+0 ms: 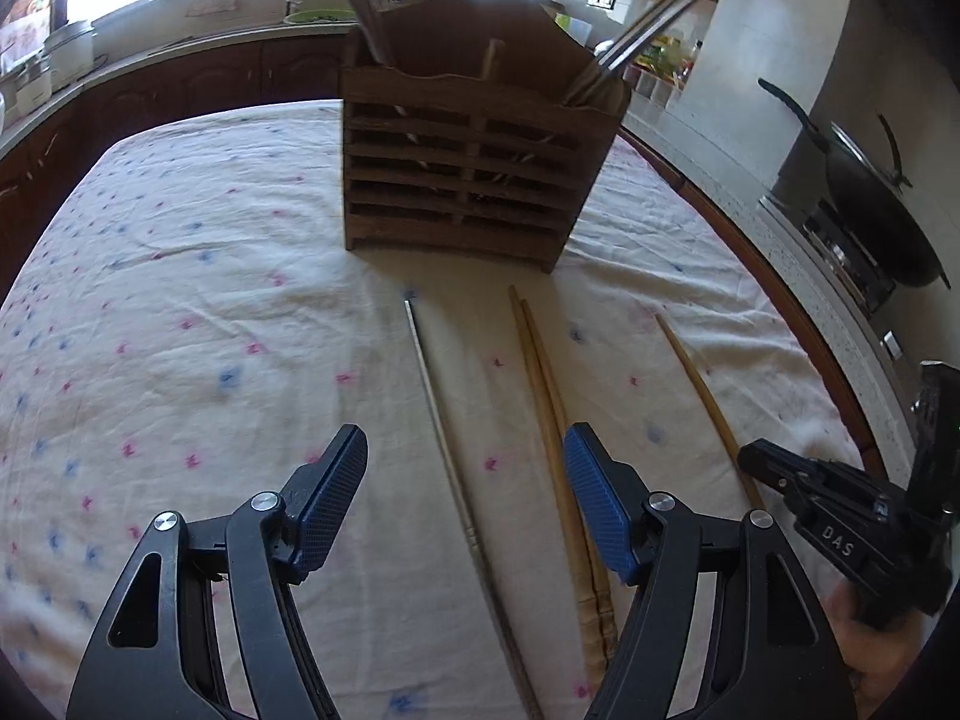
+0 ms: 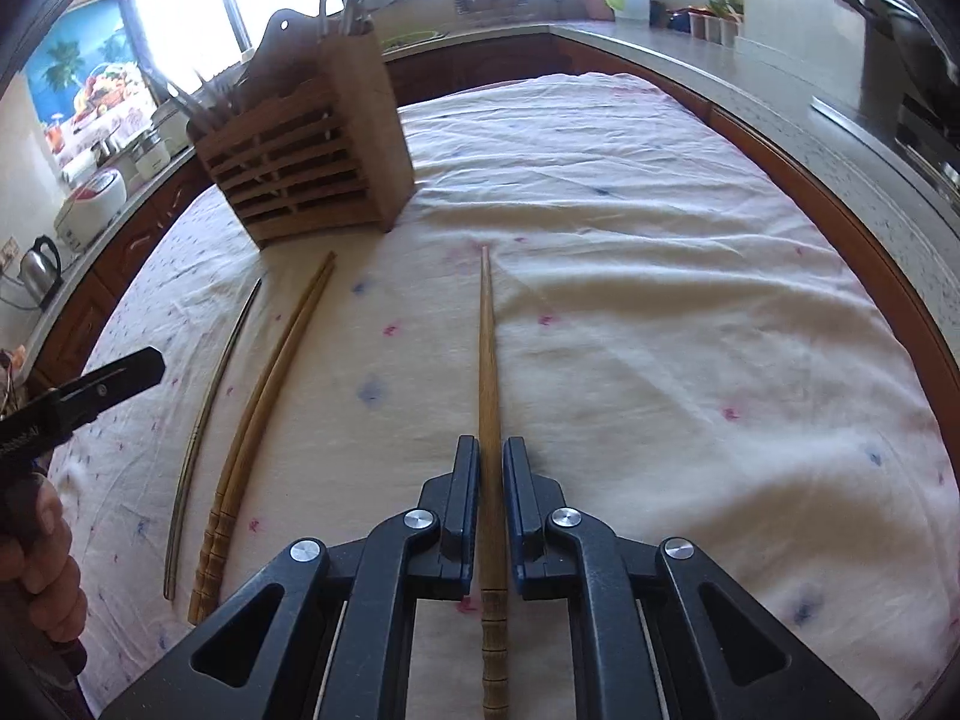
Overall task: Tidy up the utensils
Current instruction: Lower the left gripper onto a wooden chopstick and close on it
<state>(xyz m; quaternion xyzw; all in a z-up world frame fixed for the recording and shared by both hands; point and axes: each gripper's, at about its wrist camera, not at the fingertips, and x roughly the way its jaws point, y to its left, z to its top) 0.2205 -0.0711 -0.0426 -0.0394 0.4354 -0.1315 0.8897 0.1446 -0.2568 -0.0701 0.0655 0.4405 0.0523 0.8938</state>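
A: Item 1, single wooden chopstick. Where, and which way does it lie?

B: Flat on the table cloth, long axis running straight out along the right tongs. Carved thick end sits back under the tongs, tip pointing roughly twd the wooden holder. Pads narrowed to either side of the shaft, w/ a thin gap each side, so nearly closed but not clamping yet, I'd judge.

A: Left tongs?

B: Wide open, holding nothing, hovering over the cloth. Item 2, metal chopstick, thin, smooth, grey, lies lengthwise betw. the pads. Item 3, wooden pair, touching side by side, just inside the right-hand pad (ridged handles nearest the camera).

A: Holder?

B: Slatted brown wood box, upright, beyond the tips of all four; already has chopsticks and other utensils standing in its compartments. Right hand is nearer item 1, left nearer items 2–3.
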